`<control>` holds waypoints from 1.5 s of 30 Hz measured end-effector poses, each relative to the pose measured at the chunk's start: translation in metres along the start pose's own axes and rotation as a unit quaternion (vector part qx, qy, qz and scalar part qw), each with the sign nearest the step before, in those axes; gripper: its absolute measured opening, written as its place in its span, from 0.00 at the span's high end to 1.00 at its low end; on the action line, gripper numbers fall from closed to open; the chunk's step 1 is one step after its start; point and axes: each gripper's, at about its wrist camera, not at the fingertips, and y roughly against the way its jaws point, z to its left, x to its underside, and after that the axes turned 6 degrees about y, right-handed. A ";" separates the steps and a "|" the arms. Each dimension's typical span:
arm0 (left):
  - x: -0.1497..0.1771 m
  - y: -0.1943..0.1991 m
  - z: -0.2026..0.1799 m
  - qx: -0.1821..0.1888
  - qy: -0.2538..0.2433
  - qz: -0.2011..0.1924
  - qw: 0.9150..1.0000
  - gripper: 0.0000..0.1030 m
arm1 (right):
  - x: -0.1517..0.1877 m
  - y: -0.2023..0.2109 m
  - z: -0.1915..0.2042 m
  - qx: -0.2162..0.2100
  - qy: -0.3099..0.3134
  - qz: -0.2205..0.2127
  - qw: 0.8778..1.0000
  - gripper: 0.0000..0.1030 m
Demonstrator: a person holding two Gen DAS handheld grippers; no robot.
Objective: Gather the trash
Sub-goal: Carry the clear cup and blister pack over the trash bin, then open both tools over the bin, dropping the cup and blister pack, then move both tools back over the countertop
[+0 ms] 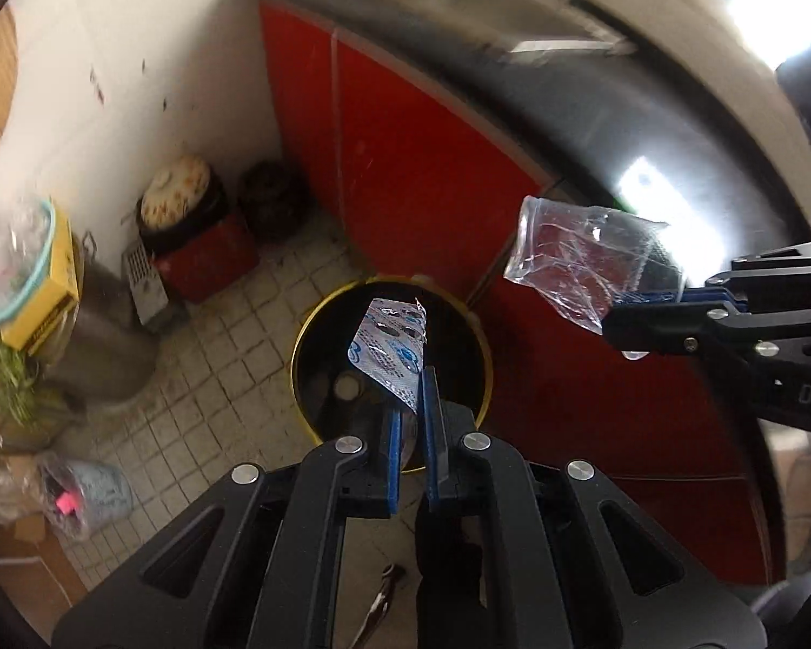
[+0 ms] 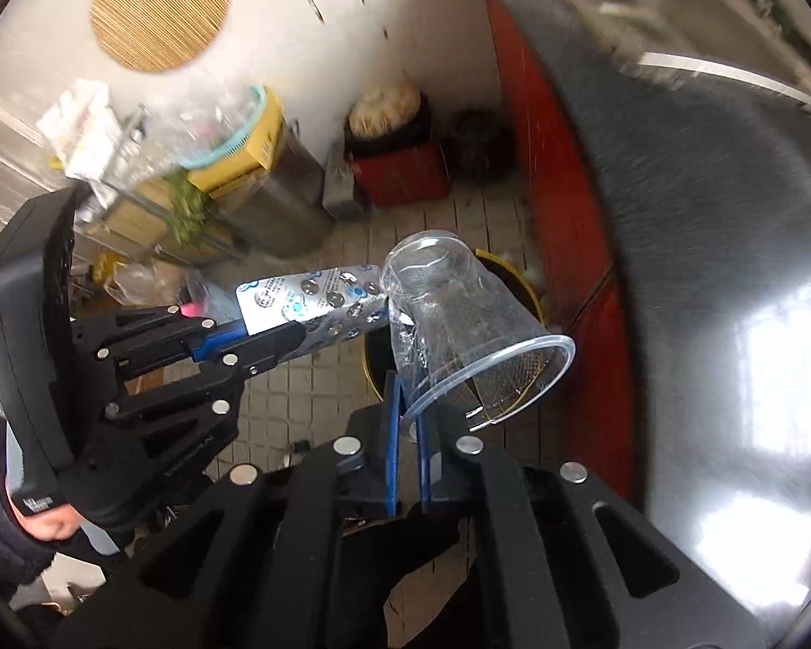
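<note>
Two grippers hang over one bin, each with a piece of trash. Seen from the left wrist, the left gripper [image 1: 416, 405] has its blue-padded jaws pinched shut on the lower edge of a silver foil pill blister strip with blue print [image 1: 392, 349], which stands up above the round black waste bin with a yellow rim [image 1: 300, 335] on the pale tiled floor [image 1: 227, 335]. At the right edge the right gripper [image 1: 640, 297] reaches in, clamped on a clear plastic cup [image 1: 573, 265] (here it looks crumpled, more like a bag), held in front of the red cabinet doors [image 1: 416, 173] and to the right of the bin. A lidded dark pot on a red box [image 1: 189, 227] sits in the corner by the white wall.

From the right wrist, the right gripper [image 2: 411, 416] is closed on the rim of the clear plastic cup [image 2: 459, 324], which lies tilted with its mouth toward the lower right, over the yellow-rimmed bin [image 2: 530, 286]. The left gripper [image 2: 276, 332] comes in from the left, held by a hand in a dark sleeve [image 2: 43, 524], its jaws tight on the blister strip [image 2: 319, 297], whose far end almost meets the cup's base. A grey steel countertop [image 2: 703, 216] fills the right side.
</note>
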 end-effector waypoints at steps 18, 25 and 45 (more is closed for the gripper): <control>0.000 -0.074 0.041 0.008 0.034 0.023 0.999 0.35 | -0.026 -0.101 -0.035 0.011 -0.020 0.077 0.997 0.35; -0.004 -0.043 0.029 -0.014 0.027 0.002 1.000 0.13 | -0.021 -0.047 -0.036 0.001 -0.023 0.038 0.999 0.28; -0.038 0.100 -0.207 0.061 -0.179 -0.097 0.977 0.10 | 0.143 0.277 -0.084 0.146 -0.160 -0.209 0.954 0.17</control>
